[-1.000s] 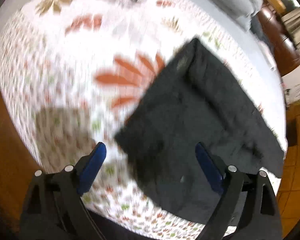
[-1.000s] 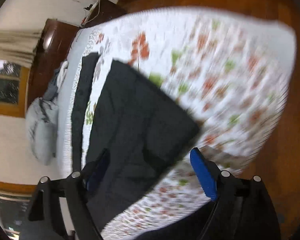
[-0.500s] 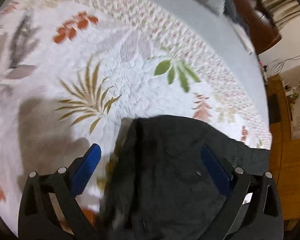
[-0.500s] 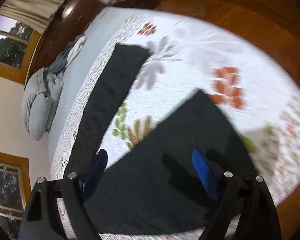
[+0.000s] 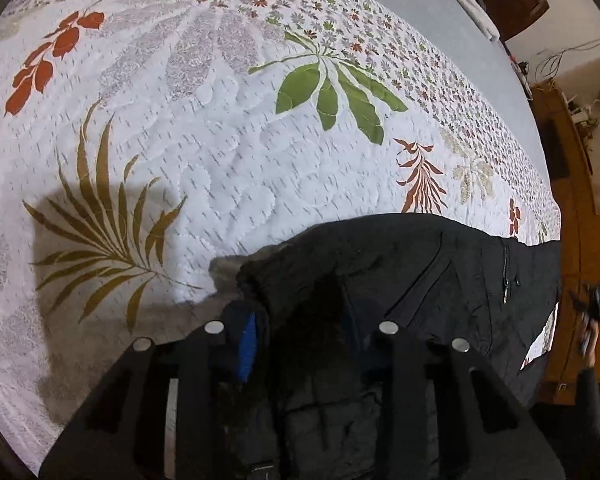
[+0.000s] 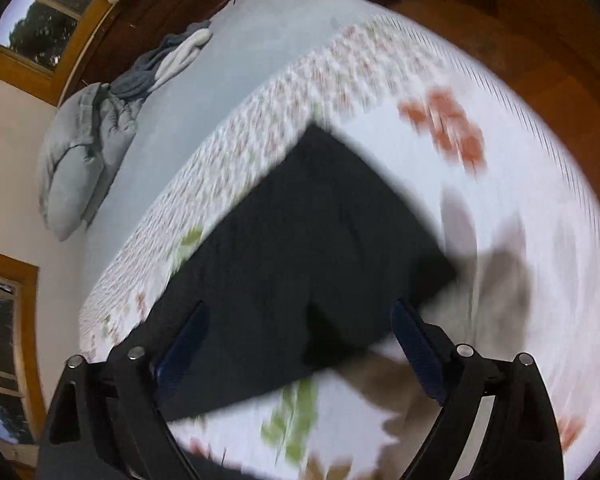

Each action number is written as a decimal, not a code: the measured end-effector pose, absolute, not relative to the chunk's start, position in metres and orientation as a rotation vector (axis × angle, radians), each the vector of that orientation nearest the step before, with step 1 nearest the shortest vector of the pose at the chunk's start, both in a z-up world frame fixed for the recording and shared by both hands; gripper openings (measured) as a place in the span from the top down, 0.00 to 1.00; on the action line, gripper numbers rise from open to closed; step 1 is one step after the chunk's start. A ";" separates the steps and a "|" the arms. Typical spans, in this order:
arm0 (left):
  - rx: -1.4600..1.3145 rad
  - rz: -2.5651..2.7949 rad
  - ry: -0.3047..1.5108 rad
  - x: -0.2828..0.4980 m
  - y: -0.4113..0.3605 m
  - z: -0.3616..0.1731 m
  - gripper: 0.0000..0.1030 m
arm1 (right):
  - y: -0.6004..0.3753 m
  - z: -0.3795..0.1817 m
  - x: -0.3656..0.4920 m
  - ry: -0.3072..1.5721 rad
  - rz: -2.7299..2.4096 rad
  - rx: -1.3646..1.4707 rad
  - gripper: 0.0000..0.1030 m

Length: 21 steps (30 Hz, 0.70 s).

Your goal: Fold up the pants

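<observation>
Black pants (image 5: 400, 280) on a bed, over a white floral quilt (image 5: 220, 152); zip and pocket seam showing toward the right in the left wrist view. Left gripper (image 5: 300, 344) clamped on a bunched edge of the pants at the near side, cloth packed between the blue pads. Right gripper (image 6: 300, 340) spread wide, nothing between the pads, hanging above the pants (image 6: 308, 240). Right wrist view motion-blurred; pants there a dark folded slab with one corner pointing far. Grey pillow (image 6: 76, 160) and crumpled clothes (image 6: 168, 60) at the far left of the bed. Wooden floor (image 6: 540, 20) beyond.
</observation>
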<state>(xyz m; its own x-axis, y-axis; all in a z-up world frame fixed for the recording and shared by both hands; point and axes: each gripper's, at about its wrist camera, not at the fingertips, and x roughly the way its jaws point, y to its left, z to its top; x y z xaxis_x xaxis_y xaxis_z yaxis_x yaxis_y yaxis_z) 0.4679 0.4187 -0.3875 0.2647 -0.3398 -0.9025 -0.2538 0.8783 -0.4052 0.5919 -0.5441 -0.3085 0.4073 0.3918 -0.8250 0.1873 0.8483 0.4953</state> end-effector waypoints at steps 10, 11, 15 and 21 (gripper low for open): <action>-0.576 -0.019 1.293 0.463 0.422 -0.399 0.69 | -0.527 -0.353 0.714 1.278 0.122 0.342 0.09; -0.583 -0.016 1.293 0.463 0.422 -0.399 0.69 | -0.526 -0.357 0.717 1.288 0.130 0.334 0.09; -0.571 0.005 1.303 0.465 0.421 -0.397 0.69 | -0.520 -0.365 0.719 1.321 0.190 0.350 0.20; -0.553 0.075 1.287 0.462 0.418 -0.383 0.86 | -0.519 -0.349 0.701 1.332 0.195 0.302 0.90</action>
<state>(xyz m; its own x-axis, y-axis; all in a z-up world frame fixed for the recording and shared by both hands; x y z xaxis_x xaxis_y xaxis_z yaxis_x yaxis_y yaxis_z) 0.4618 0.4175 -0.3831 0.2963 -0.2488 -0.9221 -0.3537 0.8683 -0.3479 0.7010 -0.5190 -0.3492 0.2291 0.3095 -0.9229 0.0323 0.9452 0.3250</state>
